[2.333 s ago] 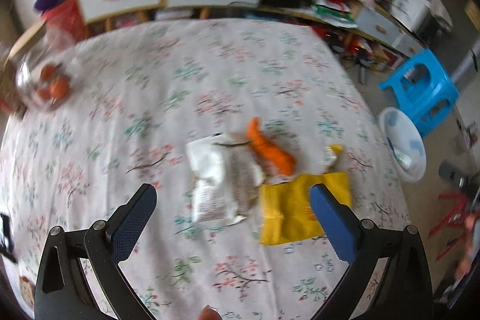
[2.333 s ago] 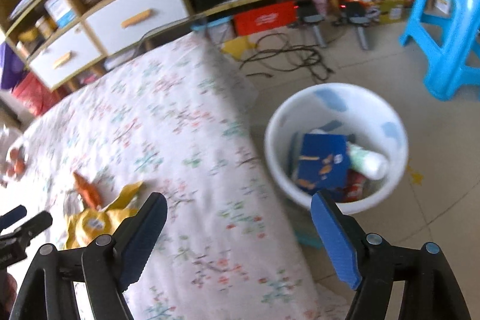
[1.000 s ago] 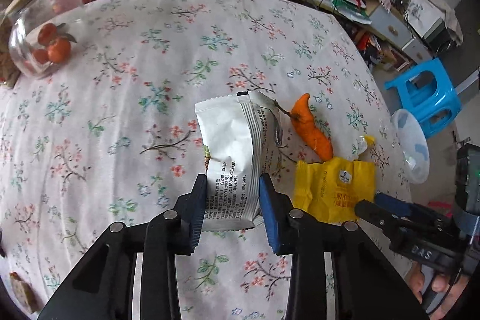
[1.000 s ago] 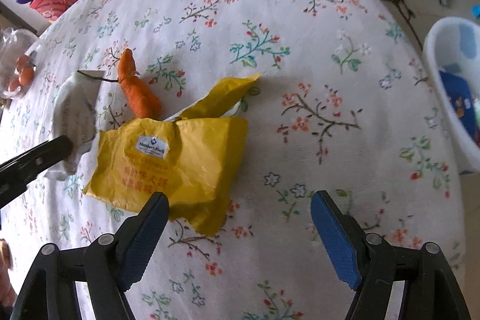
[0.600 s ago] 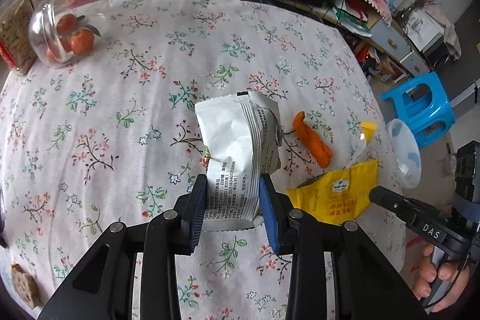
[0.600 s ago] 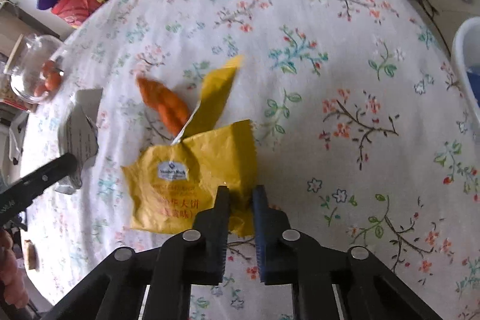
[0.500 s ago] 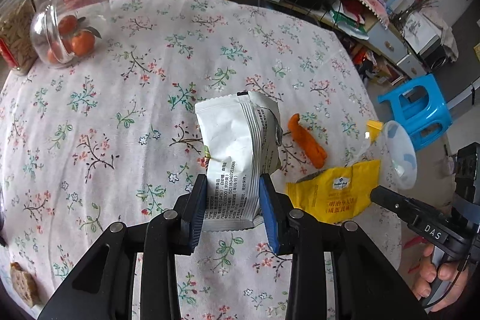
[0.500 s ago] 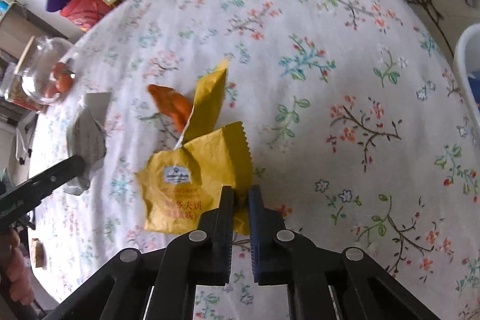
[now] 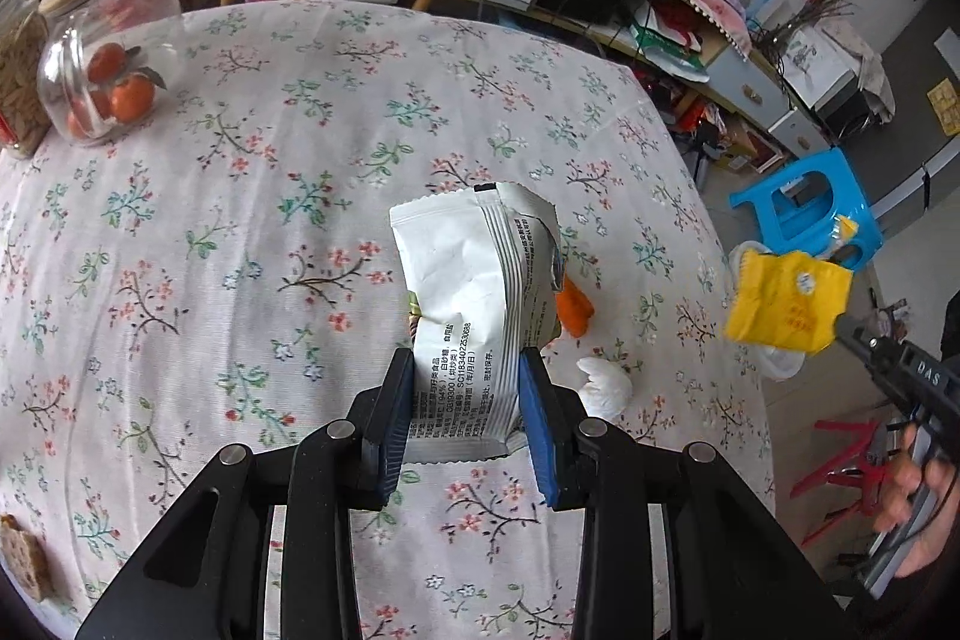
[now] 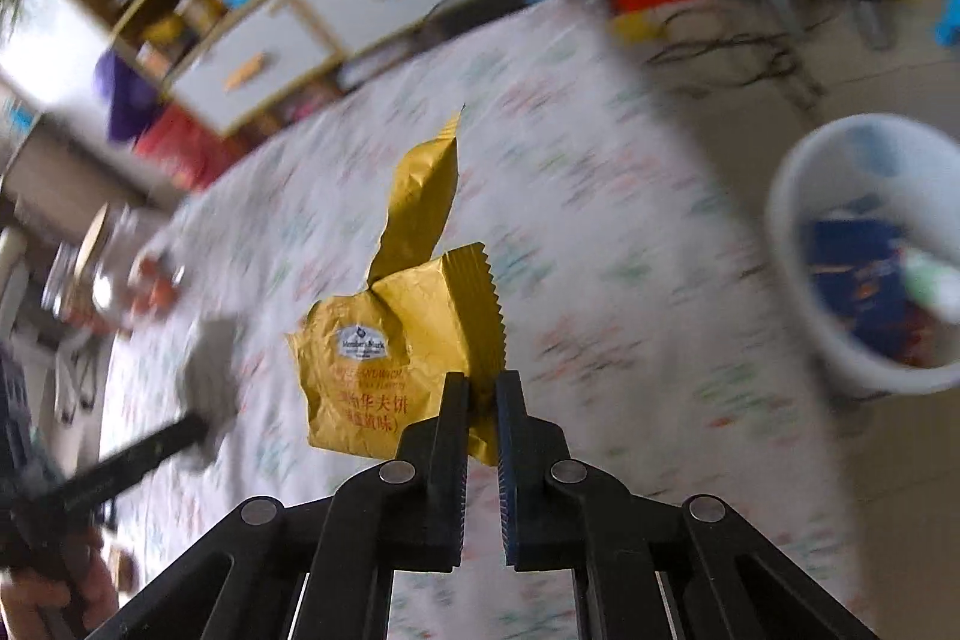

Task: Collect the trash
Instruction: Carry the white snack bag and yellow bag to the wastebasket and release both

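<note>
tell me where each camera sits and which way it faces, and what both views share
Left wrist: on the left gripper, facing down over the floral table; its fingers clamp a white packet; the person's right hand shows at the edge.
Right wrist: on the right gripper, facing across the table toward the white bin; its fingers pinch a yellow wrapper.
Shared: the table, wrapper, glass jar and drawers.

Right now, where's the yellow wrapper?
The yellow wrapper is off the table, pinched in the right gripper; in the right wrist view the white bin sits to its right.
</note>
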Available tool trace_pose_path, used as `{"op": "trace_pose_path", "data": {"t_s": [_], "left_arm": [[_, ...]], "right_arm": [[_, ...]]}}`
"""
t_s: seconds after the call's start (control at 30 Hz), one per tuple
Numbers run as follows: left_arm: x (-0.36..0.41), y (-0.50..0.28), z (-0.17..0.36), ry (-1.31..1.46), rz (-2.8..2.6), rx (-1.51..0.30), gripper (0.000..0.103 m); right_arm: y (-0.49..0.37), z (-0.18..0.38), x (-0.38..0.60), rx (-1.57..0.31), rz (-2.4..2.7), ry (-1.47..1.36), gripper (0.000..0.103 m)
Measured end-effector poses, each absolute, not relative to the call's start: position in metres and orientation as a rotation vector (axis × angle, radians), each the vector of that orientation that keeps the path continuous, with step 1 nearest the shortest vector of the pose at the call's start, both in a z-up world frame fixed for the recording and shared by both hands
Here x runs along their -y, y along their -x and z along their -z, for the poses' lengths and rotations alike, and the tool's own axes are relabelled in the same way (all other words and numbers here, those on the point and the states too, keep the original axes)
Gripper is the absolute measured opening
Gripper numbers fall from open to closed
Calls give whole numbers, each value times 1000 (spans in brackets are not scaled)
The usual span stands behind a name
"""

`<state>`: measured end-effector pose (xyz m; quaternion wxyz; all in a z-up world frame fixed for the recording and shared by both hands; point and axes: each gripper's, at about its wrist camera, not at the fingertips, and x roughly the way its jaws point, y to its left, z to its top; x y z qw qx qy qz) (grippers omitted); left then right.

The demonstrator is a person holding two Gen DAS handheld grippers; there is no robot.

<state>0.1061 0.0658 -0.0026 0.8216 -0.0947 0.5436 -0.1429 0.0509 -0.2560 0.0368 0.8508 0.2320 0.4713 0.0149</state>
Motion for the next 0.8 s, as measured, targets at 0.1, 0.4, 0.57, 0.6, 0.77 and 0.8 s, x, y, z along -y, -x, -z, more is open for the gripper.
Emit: {"op": "trace_pose_path", "data": {"t_s": [0.1, 0.4, 0.57, 0.6, 0.77, 0.8], "left_arm": [[-57, -108, 4, 197, 314, -1158, 36], [-15, -108, 5, 180, 380, -1159, 36], [16, -103, 6, 183, 442, -1167, 36], [23, -101, 6, 178, 456, -1167, 36], [60, -93, 4, 157, 529, -1169, 36], [67, -92, 4, 146, 537, -1169, 36]], "right_arm": [[-44, -40, 290, -969, 58, -496, 7], [-14, -40, 375, -931, 251, -563, 7], [0, -34, 405, -923, 327, -584, 7], [1, -32, 410, -922, 339, -588, 7], [6, -26, 424, -924, 356, -603, 24], [8, -25, 427, -928, 371, -601, 39]]}}
